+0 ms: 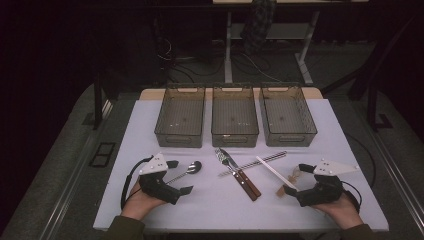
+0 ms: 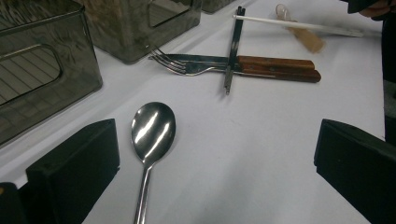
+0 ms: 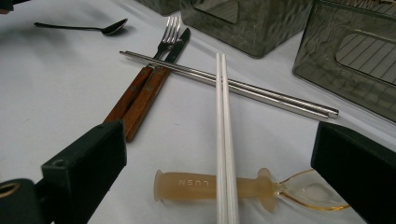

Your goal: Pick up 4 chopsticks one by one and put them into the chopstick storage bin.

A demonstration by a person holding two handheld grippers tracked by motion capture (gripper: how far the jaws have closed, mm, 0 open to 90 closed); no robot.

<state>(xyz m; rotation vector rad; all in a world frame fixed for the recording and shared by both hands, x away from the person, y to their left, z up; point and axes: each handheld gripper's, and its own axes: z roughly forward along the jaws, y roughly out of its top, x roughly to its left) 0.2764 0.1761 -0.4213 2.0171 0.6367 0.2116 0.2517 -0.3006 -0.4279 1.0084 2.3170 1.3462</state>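
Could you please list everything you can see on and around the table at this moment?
Bins: three, smoky grey see-through, side by side at the far edge of the table.
Spoon: one, shiny steel, near left, between the left jaws.
Fork: one, steel with a brown wooden handle, centre.
Knife: one, steel with a brown wooden handle, against the fork.
Metal chopsticks: one pair, silver, across the fork and knife.
White chopsticks: one pair, right, lying over the small spoon.
Small spoon: one, amber plastic, near right.
Table: one, white.
Left gripper: black, open, around the spoon's handle.
Right gripper: black, open, at the small spoon.
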